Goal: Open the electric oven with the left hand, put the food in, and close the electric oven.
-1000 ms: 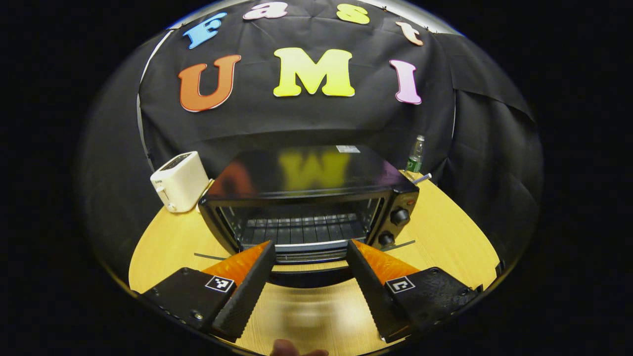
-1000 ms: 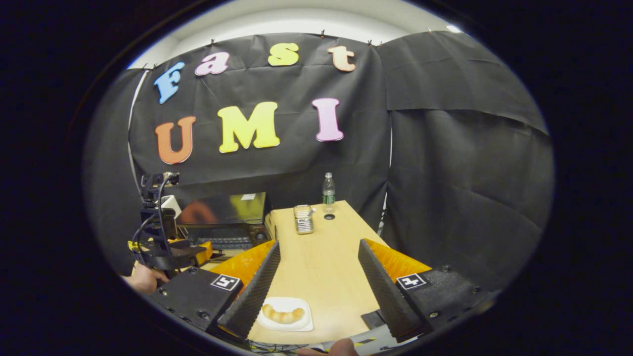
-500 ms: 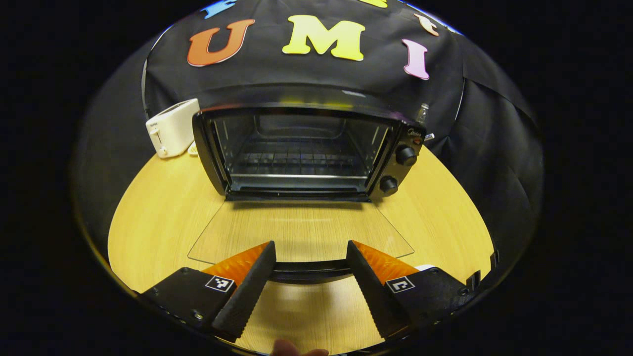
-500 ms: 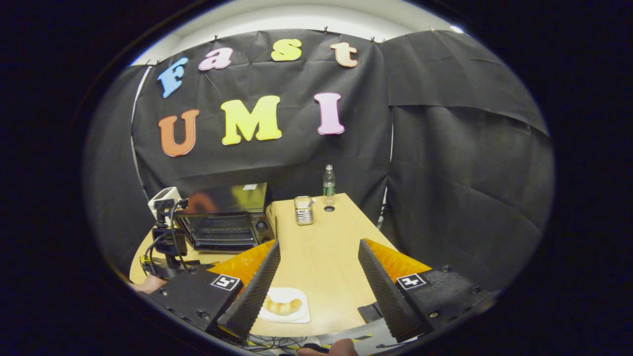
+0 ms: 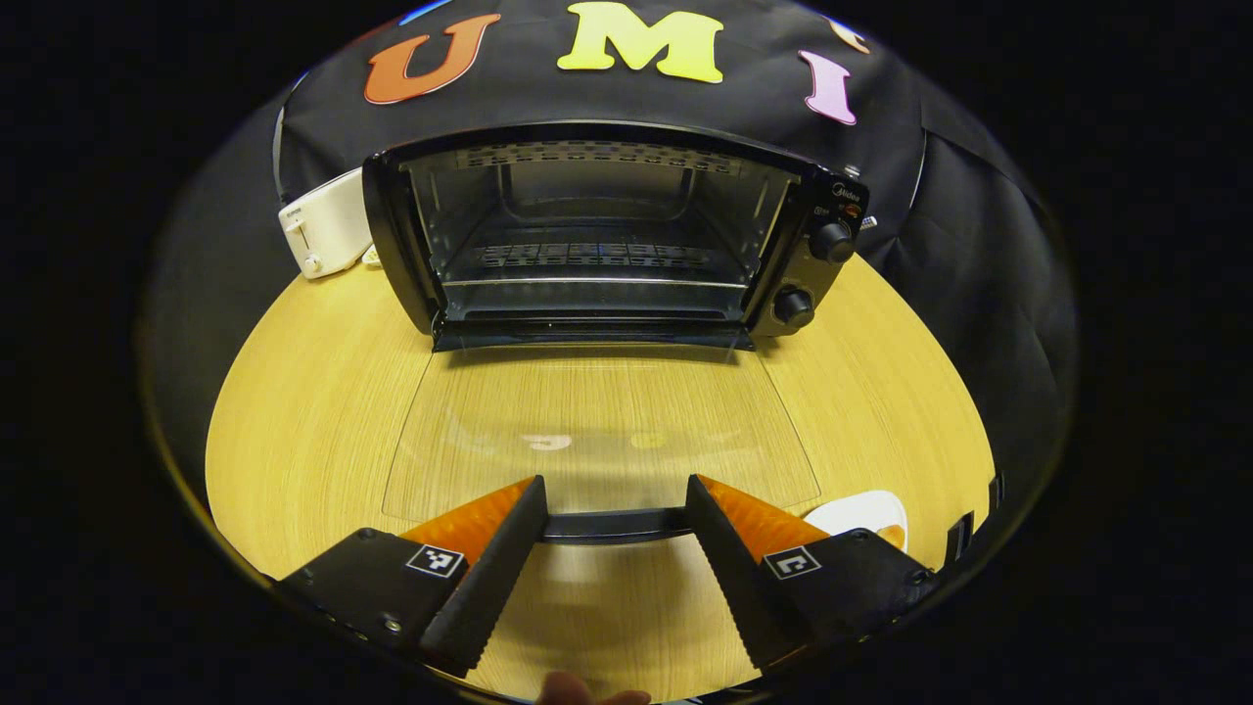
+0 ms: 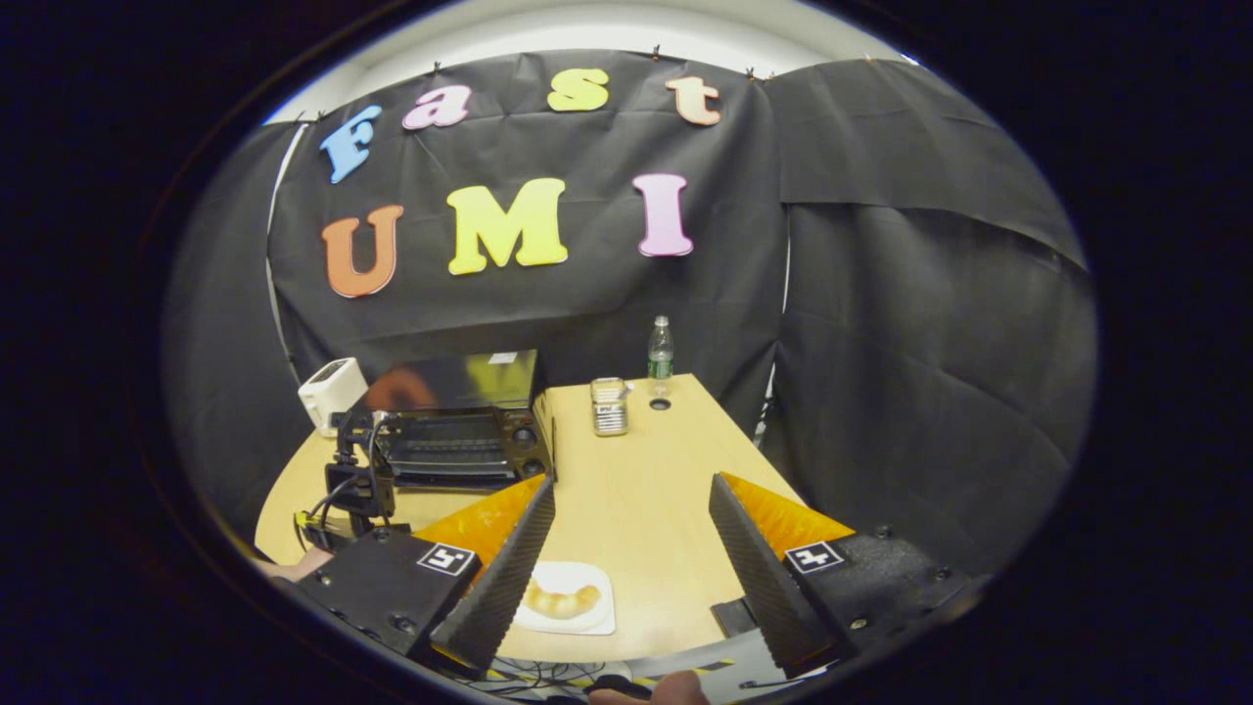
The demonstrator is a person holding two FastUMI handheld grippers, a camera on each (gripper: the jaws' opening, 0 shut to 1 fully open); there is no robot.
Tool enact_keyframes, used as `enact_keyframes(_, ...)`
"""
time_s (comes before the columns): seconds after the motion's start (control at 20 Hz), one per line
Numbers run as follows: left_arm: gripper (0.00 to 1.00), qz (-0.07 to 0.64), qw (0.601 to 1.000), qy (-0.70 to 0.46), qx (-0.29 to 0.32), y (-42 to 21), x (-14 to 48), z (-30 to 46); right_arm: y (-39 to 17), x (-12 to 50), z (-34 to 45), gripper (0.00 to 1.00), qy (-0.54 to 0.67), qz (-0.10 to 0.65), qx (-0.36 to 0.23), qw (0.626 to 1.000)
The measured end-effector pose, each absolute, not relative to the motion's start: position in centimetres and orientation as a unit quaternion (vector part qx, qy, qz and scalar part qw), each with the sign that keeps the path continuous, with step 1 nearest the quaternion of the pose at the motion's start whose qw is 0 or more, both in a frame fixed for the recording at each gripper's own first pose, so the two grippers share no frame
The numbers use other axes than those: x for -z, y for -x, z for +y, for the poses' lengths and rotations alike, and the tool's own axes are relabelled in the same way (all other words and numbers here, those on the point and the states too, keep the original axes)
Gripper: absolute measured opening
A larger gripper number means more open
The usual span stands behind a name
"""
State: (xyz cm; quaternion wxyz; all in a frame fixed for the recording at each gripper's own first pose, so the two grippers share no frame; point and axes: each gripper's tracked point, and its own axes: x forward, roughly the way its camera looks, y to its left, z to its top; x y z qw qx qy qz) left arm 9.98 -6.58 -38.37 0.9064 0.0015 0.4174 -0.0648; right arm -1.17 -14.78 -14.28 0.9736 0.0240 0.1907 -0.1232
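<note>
Left gripper view: one black electric oven (image 5: pixel 607 235) on wooden table (image 5: pixel 313 392), glass door (image 5: pixel 597 431) flat open, two knobs, brand unreadable. Left gripper (image 5: pixel 615 529) spread wide astride the door handle (image 5: pixel 612 526), not clamping.

Right gripper view: one croissant (image 6: pixel 561 599) on white plate (image 6: pixel 568 612) between released right gripper (image 6: pixel 626 558) fingers.

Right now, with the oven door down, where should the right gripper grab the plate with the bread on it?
Grip the white plate by its near rim, coming low from the front with the right gripper. The plate lies flat on the table and the bread sits mid-plate, so the edge looks free.
</note>
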Motion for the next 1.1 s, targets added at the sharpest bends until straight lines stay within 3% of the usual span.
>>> enact_keyframes(0.25,1.0,0.422,0.905,0.003,0.062,-9.9,38.6,-6.5,0.8,15.2,-14.4,0.98,-0.028,0.204,0.112,0.972)
enact_keyframes(0.3,0.96,0.422,0.905,0.004,0.06,-10.0,38.7,-6.4,0.8,15.2,-14.3,0.98,-0.027,0.205,0.11,0.972)
enact_keyframes(1.1,0.94,0.405,0.914,-0.003,0.043,-10.8,37.7,-6.0,-0.4,19.8,-13.7,1.0,-0.055,0.26,0.078,0.961)
